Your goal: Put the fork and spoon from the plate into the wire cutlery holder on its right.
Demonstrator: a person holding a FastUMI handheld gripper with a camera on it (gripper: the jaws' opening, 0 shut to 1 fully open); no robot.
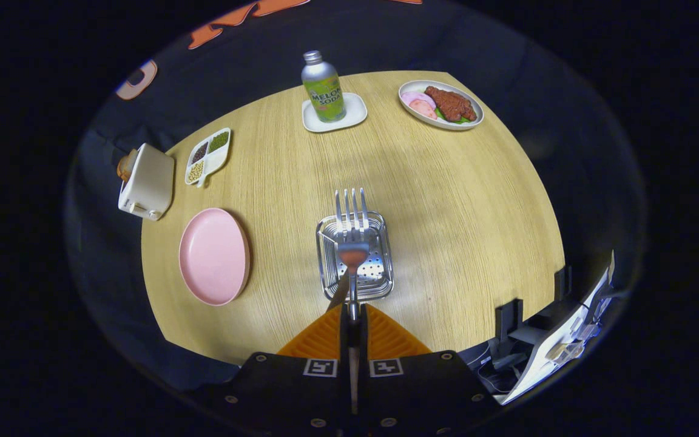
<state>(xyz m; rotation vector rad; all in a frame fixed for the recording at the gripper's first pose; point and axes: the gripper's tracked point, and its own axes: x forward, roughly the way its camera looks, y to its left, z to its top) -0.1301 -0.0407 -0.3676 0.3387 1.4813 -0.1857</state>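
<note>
Orange ribbed fingers (325, 337) of the hand-held gripper (353, 321) are clenched on the handle of one fork (352, 227), whose lower handle is hidden between them. Its four tines point away, over the far rim of the single wire cutlery holder (355, 255) just ahead on the wooden bench (446, 200). A dark sliver beside the handle is hard to make out. One pink plate (214, 255) lies left of the holder.
</note>
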